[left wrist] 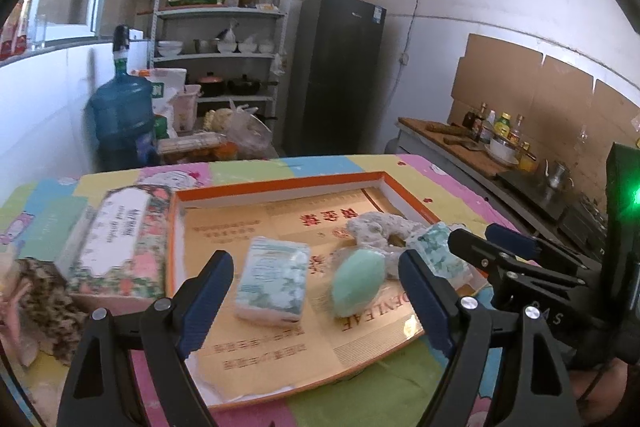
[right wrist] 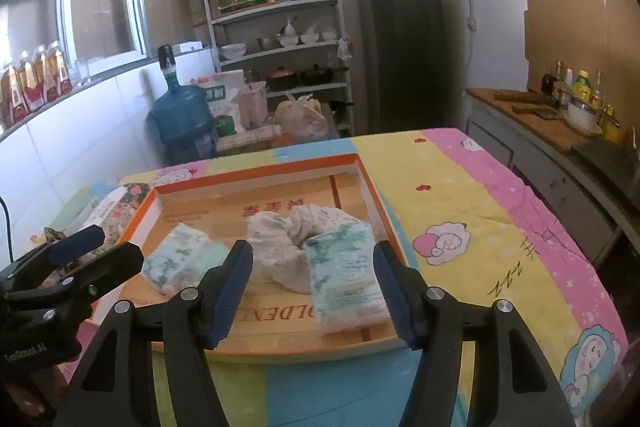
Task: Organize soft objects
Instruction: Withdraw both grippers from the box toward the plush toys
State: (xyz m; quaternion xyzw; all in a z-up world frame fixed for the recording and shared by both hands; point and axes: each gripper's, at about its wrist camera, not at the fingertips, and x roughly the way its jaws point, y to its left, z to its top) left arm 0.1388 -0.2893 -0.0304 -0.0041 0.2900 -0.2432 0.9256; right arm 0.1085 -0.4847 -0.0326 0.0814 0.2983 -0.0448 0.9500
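Both sets of fingers spread, nothing between them: left gripper (left wrist: 316, 303) over the near edge of the orange tray (left wrist: 280, 187), right gripper (right wrist: 314, 291) beside it. Looks like a between-picks step. In the tray: two tissue packs (left wrist: 274, 279) (right wrist: 346, 275), a green sponge (left wrist: 358, 283), a crumpled cloth (right wrist: 296, 231). Tissue box (left wrist: 120, 243) and leopard-print cloth (left wrist: 40, 291) sit outside, left on the surface (right wrist: 480, 219). Next: probably drop onto one of those and pinch low.

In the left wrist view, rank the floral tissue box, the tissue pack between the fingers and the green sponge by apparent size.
1. Floral tissue box.
2. Tissue pack.
3. Green sponge, close to the pack in size; both lie at similar nearness in the orange tray.
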